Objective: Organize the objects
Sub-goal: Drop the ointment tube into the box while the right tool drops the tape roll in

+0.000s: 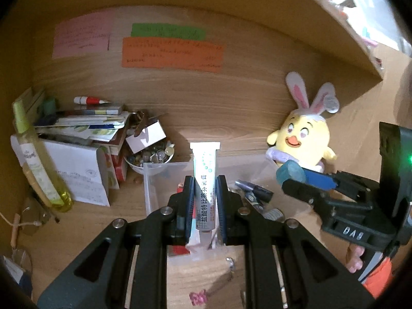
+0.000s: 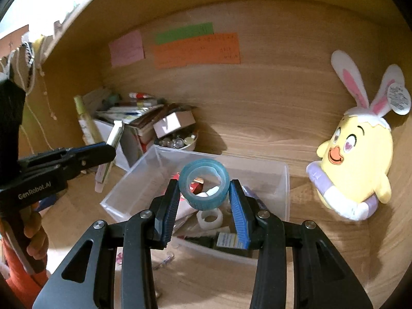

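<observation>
My left gripper (image 1: 204, 184) is shut on a white ointment tube (image 1: 205, 180) with green dots and black print, held upright over the clear plastic bin (image 1: 154, 175). My right gripper (image 2: 204, 189) is shut on a teal tape roll (image 2: 204, 184), held above the same bin (image 2: 280, 180). The bin holds several small items, among them a white tape ring (image 2: 209, 219) and a dark bottle (image 2: 224, 240). The right gripper and its teal roll (image 1: 291, 173) also show at the right of the left wrist view. The left gripper's fingers (image 2: 97, 152) with the tube (image 2: 109, 152) show at the left of the right wrist view.
A yellow chick plush with bunny ears (image 1: 306, 136) leans on the back wall right of the bin. A bowl of glass beads (image 1: 149, 157), stacked books and boxes (image 1: 85, 128) and a yellow-green spray bottle (image 1: 38, 159) crowd the left. Coloured notes (image 1: 172, 54) hang on the wall.
</observation>
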A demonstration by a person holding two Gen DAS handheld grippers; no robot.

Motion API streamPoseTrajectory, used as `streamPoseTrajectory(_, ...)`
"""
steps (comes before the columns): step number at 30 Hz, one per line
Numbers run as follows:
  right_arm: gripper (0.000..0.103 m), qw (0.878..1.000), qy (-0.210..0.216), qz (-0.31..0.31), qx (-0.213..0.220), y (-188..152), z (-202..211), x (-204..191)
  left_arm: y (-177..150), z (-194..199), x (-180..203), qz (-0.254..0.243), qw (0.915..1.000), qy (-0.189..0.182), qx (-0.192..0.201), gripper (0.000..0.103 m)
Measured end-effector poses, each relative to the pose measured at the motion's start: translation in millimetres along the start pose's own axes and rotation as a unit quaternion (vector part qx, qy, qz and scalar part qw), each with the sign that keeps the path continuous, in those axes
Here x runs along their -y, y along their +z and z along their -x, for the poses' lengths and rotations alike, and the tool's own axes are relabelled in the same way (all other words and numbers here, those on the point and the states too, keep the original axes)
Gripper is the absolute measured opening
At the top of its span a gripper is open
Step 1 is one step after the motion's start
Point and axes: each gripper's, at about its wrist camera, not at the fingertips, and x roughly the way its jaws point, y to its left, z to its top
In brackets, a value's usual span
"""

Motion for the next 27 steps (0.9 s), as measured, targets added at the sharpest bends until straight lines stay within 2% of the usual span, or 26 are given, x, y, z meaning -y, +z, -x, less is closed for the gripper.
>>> streamPoseTrajectory(5,0.036,0.999,-0.013,-0.003,-0.040,-5.1,-35.6,3.6,-1.2,-34.9,-1.8,0.004,0.9993,0.003,-0.037,0.016)
streamPoseTrajectory(10,0.036,0.995,0.009,-0.033,-0.088,-17.7,-66.3,15.7,-14.9,-66.2,-1.8,-0.005,0.9970,0.010,-0.076,0.016)
streamPoseTrajectory(17,0.036,0.994,-0.017,-0.025,-0.105,-27.5,-81.7,16.7,-31.4,-93.8,-2.6,0.001,0.9926,-0.003,-0.121,0.016)
streamPoseTrajectory(24,0.036,0.993,-0.041,-0.008,-0.108,-29.2,-84.5,13.1,-31.7,-84.5,-3.3,0.005,0.9933,-0.007,-0.115,0.019)
streamPoseTrajectory(26,0.039,0.993,-0.042,-0.005,-0.110,-28.3,-82.5,12.7,-30.1,-78.0,-4.7,0.009,0.9939,-0.009,-0.110,0.022)
streamPoseTrajectory(27,0.045,0.993,-0.042,-0.004,-0.110,-27.4,-80.7,12.7,-29.2,-74.2,-5.2,0.010,0.9943,-0.010,-0.106,0.025)
